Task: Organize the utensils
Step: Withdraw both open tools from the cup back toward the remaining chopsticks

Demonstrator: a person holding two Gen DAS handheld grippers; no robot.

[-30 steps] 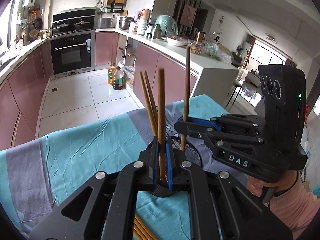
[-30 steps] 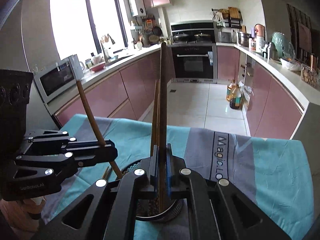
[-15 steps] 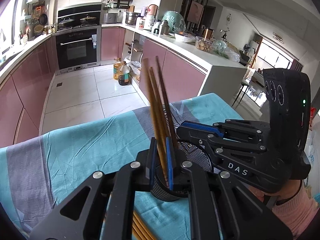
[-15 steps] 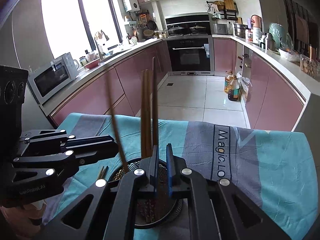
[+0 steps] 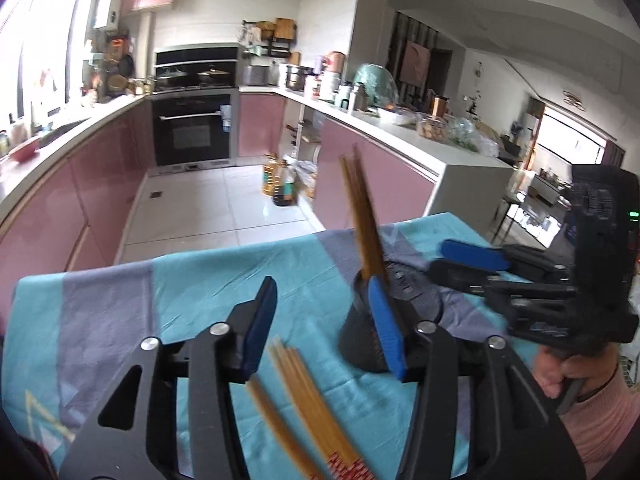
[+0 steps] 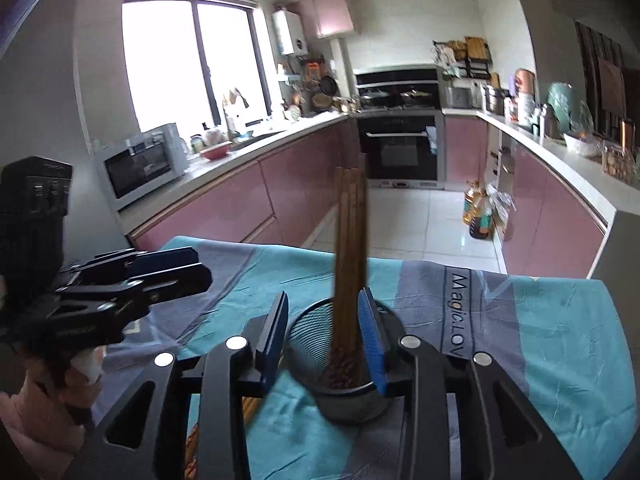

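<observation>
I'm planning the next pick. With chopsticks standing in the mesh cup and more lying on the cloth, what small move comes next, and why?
Probably lower the left gripper, jaws opening and empty, onto the loose chopsticks lying just below it; the mesh cup already holds the standing chopsticks.

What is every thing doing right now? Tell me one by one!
left gripper: jaws opening, nothing between the pads.
right gripper: jaws opening, astride the standing chopsticks without pressing them.
mesh holder: upright on the cloth.
chopsticks in the holder: standing bunched, leaning a little.
loose chopsticks: lying flat on the cloth beside the holder.
tablecloth: spread out, slightly wrinkled.
</observation>
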